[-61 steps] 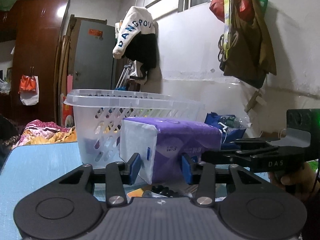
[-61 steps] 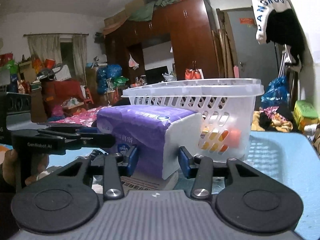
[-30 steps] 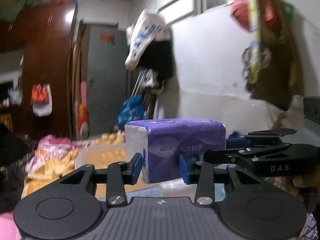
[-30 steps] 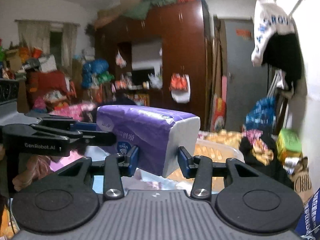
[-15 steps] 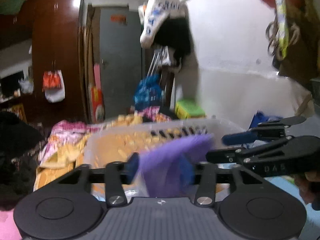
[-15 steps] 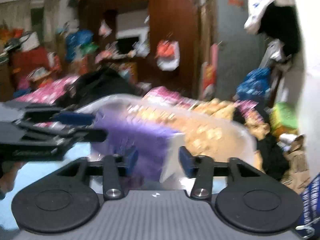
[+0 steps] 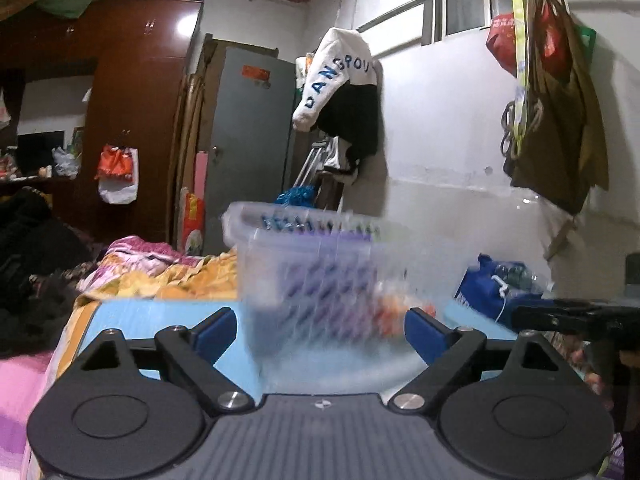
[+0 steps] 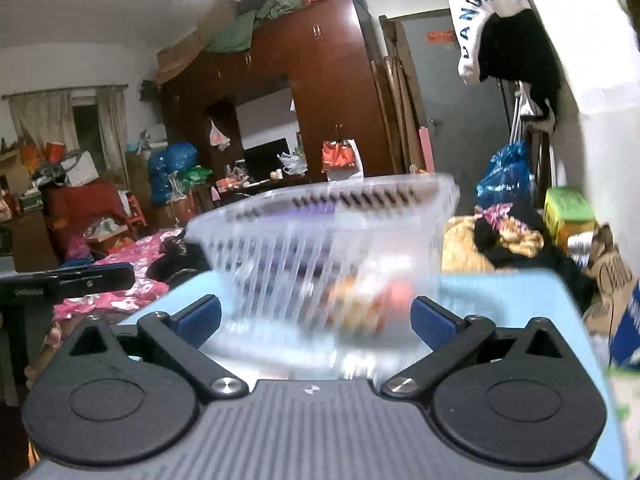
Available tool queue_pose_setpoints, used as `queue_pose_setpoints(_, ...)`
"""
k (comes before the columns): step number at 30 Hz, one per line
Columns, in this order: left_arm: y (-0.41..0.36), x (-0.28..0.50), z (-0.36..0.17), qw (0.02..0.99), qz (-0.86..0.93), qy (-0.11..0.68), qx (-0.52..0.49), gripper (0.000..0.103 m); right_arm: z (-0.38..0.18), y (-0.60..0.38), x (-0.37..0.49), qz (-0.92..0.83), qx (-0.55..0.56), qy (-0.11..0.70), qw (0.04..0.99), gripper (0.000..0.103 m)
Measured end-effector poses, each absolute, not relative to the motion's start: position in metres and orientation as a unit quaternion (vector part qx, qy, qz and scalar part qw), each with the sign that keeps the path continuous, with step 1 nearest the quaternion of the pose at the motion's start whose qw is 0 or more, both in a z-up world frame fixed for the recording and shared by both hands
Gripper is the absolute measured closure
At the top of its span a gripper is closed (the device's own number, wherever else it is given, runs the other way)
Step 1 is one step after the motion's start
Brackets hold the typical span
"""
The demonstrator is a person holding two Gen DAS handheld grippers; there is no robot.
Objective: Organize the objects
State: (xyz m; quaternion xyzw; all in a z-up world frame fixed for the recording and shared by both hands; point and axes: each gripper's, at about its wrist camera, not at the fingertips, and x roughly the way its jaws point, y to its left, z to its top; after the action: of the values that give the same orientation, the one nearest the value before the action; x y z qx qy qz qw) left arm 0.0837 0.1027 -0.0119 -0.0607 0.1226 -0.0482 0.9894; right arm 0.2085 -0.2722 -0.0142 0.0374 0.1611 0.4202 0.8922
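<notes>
I see a dark wooden wardrobe (image 8: 328, 92) beside a grey door (image 7: 252, 144). A white and black garment (image 7: 340, 92) hangs on the wall, and bags (image 7: 556, 100) hang near the window.

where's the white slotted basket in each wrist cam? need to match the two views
Left wrist: basket at centre, blurred, on the blue table, beyond the open left gripper.
Right wrist: basket at centre, blurred, beyond the open right gripper.
Shared landmark: the white-and-black garment with blue lettering, hanging upper centre in the left view, upper right in the right view.
</notes>
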Motion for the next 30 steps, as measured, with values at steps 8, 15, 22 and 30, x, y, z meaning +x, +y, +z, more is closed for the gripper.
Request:
queue_pose_setpoints(8,0.08,0.004,-0.019,0.996,-0.016,0.088,-0.031,0.01,-0.04,-0.288,0.165,0.419,0.075,0.184,0.886,0.0)
queue_pose_setpoints(15,0.05,-0.017,-0.041,0.992,-0.008,0.123,0.01,0.012,-0.055,-0.272,0.141,0.457,0.028,0.17,0.872,0.01)
queue_pose_setpoints(22,0.029,-0.01,-0.062,0.988,-0.035,0.147,0.035,0.021,-0.061,-0.247,0.129,0.481,0.005,0.163,0.861,0.036)
queue_pose_setpoints(30,0.026,0.008,-0.078,0.985,-0.028,0.166,0.028,0.051,-0.067,-0.231,0.124,0.497,-0.008,0.152,0.854,0.071)
